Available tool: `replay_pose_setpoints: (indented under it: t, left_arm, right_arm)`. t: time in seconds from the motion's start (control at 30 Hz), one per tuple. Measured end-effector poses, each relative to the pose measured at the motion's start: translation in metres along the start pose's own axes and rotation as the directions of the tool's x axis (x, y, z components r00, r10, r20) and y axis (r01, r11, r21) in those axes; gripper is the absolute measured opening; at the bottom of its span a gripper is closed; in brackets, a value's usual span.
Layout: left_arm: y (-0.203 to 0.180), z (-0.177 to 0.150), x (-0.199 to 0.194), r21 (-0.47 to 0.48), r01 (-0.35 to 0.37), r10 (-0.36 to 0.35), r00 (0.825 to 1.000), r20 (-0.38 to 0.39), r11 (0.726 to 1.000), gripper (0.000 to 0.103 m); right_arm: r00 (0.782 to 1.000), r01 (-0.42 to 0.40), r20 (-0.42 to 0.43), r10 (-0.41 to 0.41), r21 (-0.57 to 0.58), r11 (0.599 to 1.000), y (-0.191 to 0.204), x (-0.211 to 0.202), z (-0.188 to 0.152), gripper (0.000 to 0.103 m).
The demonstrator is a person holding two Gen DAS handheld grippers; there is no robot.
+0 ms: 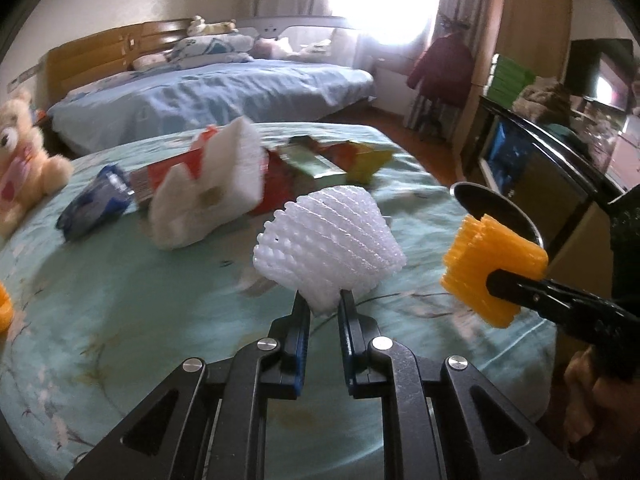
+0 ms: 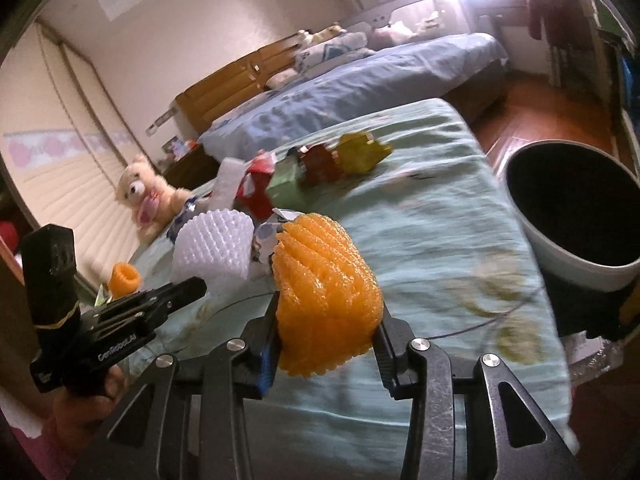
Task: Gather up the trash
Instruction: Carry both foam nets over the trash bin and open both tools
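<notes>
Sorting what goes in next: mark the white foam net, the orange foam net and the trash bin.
white foam net (image 1: 332, 240), left wrist view, middle of mesh.
orange foam net (image 2: 326, 288), right wrist view, ribbed centre.
trash bin (image 2: 560, 248), right wrist view, outer wall.

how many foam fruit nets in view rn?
3. A white net is clamped in the left tool; an orange net is clamped in the right tool; a second orange net lies on the bedspread at far left. The trash pile may hide more.
</notes>
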State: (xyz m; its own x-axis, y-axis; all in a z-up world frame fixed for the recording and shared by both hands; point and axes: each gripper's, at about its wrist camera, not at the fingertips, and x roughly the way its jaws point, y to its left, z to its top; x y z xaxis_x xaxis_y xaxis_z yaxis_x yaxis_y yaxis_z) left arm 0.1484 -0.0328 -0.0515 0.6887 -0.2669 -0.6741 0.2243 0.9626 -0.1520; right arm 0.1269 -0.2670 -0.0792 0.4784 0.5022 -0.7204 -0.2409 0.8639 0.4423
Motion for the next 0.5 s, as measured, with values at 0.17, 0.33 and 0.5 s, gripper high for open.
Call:
replay_pose_setpoints:
  t: [0.17,0.33,0.5]
  left_arm:
    - [-0.015,0.010,0.005,0.041,0.026,-0.026,1.000,-0.004,0.999,0.013]
    - [-0.035,0.020,0.018,0.077,0.062,-0.060,0.998,-0.017,0.995,0.013]
    - [-0.057,0.030,0.033,0.117,0.104,-0.101,0.994,-0.032,0.988,0.013]
  right_arm:
    - [0.999,0.022,0.033,-0.024,0.033,0.999,-0.020,-0.013,0.006,0.041]
    - [0.997,0.051,0.058,-0.055,0.069,0.996,-0.041,-0.023,0.012,0.041]
    - [0.992,0.089,0.075,-0.097,0.104,0.991,-0.064,-0.035,0.015,0.041]
